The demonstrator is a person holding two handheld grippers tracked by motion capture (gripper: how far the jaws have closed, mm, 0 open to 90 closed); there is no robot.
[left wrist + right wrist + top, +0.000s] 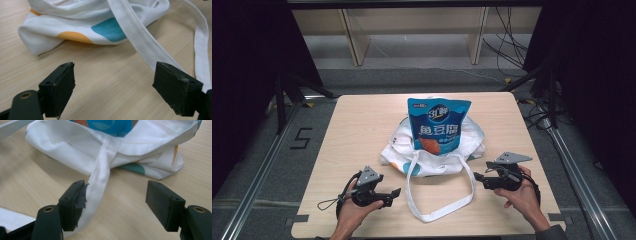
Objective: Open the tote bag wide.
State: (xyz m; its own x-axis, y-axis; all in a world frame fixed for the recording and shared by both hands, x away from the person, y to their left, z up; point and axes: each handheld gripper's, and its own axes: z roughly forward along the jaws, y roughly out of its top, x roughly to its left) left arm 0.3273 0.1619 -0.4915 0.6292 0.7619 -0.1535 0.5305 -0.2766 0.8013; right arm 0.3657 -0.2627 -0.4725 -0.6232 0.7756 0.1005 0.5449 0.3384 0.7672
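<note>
Tote bag (432, 157): soft, light, likely to sag. Grasp strap (439, 212) at 6 o'clock. Left gripper (393, 195) and right gripper (478, 177) spread, empty.

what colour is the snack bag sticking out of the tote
Blue with white lettering, clearest in the high view: snack bag.

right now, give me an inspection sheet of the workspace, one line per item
surface: light wood table, bare around the bag
job's things: white tote bag with teal and orange patches, slumped mid-table; blue snack pouch standing in its mouth; strap loop lying toward the near edge
clutter: nothing seen
grippers: left claw open, beside the strap; right claw open, strap against one jaw in the right gripper view
cables: black cable trailing from the left claw; wires on the far floor
surroundings: wooden frame behind, metal rails alongside
</note>
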